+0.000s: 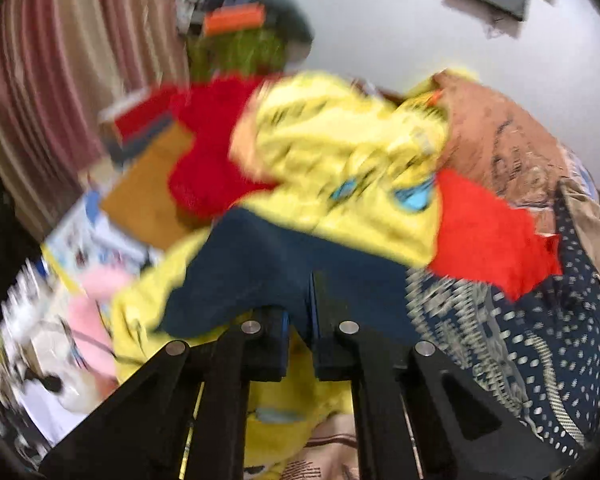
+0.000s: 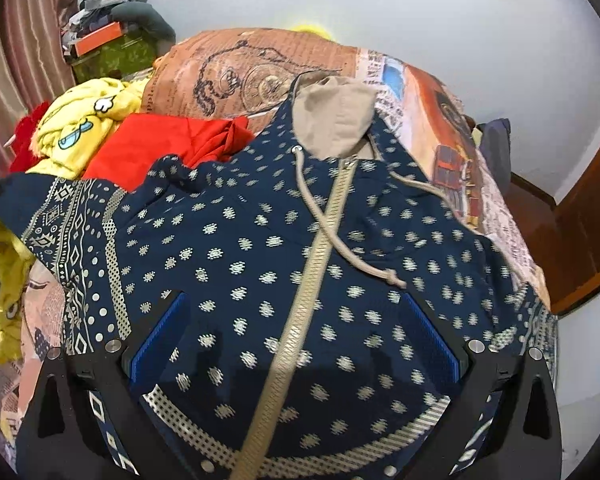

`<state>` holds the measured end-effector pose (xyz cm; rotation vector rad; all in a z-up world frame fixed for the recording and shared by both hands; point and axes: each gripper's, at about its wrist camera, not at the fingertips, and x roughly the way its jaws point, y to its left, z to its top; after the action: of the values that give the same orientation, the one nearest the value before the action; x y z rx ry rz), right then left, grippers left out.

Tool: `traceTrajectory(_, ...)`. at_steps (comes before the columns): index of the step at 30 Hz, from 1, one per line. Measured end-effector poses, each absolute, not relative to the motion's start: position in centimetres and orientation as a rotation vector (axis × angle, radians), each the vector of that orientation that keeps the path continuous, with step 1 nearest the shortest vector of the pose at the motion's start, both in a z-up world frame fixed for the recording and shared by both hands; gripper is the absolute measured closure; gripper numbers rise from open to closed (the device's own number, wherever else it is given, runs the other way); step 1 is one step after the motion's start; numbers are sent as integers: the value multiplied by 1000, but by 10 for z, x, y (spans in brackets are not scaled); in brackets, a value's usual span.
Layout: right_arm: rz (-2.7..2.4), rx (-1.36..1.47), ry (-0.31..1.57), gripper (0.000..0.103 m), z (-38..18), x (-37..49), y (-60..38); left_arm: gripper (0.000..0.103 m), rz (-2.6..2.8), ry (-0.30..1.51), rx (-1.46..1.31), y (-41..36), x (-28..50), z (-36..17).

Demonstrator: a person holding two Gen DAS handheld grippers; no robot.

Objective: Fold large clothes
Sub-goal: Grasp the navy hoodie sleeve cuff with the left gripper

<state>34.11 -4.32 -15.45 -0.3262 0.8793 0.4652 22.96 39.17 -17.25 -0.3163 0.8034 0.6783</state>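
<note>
Left wrist view, blurred: a yellow cartoon-print blanket [image 1: 340,160] is heaped ahead, with a red cloth [image 1: 488,236] just to its right and a darker red fabric [image 1: 216,140] to its left. Behind stand striped curtains [image 1: 60,80] and a green box [image 1: 240,52] with an orange item on top. The left tongs [image 1: 300,320] are clenched on a plain navy stretch of the hoodie [image 1: 268,264], which rises over them; its patterned part lies to the right.

Right wrist view: the navy hoodie [image 2: 260,240], dotted with pale motifs, lies spread front-up on the bed's newspaper-print sheet [image 2: 260,68], its beige zipper [image 2: 312,260] closed, beige-lined hood [image 2: 336,116] at the far end, and drawstrings loose across the chest. One sleeve reaches left toward the yellow blanket and red cloth. The right tongs [image 2: 296,344] are spread wide just above the hem, grasping nothing.
</note>
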Motion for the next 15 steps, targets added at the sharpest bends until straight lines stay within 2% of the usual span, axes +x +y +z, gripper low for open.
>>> traceTrajectory(8, 442, -306, 831, 0, -133, 337, -77, 100, 442, 600, -226, 304, 270, -69)
traceTrajectory(15, 428, -268, 834, 0, -124, 338, -112, 101, 185, 588, -240, 207, 324, -34)
